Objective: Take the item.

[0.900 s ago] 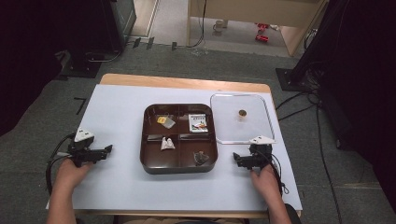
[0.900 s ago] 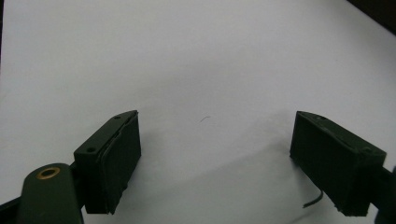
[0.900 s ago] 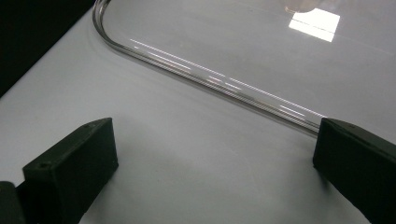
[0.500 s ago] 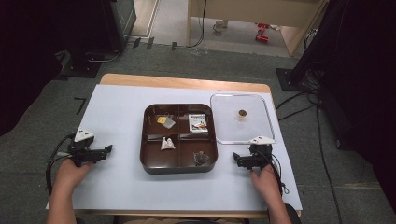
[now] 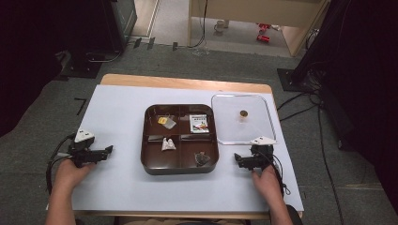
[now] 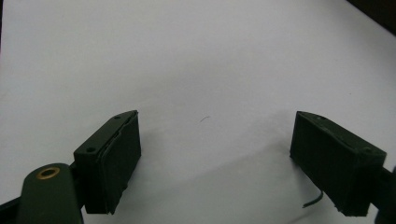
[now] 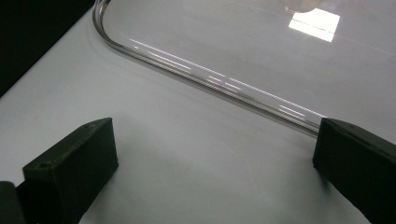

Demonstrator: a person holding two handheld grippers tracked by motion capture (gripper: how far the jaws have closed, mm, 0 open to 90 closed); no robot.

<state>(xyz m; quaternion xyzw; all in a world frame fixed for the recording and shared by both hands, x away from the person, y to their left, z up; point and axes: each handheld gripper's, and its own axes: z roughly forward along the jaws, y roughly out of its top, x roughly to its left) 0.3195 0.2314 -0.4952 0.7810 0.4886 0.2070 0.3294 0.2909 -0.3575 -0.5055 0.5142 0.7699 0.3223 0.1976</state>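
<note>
A dark brown tray (image 5: 180, 169) with four compartments sits mid-table. Its back left compartment holds a yellow packet (image 5: 165, 121) and its back right a printed sachet (image 5: 199, 123). A white packet (image 5: 167, 145) lies front left and a dark wrapped piece (image 5: 202, 158) front right. A clear square lid (image 5: 234, 126) with a brown knob (image 5: 243, 113) lies flat to the tray's right. My left gripper (image 5: 109, 150) rests open on the mat left of the tray, its jaws (image 6: 212, 128) bare. My right gripper (image 5: 237, 161) stands open just before the lid's rim (image 7: 210, 77), holding nothing (image 7: 215, 140).
A white mat (image 5: 122, 108) covers the table, whose wooden edge (image 5: 187, 84) shows at the back. Beyond the table are black equipment (image 5: 108, 23), floor cables (image 5: 300, 101) at the right and a wooden cabinet (image 5: 253, 14).
</note>
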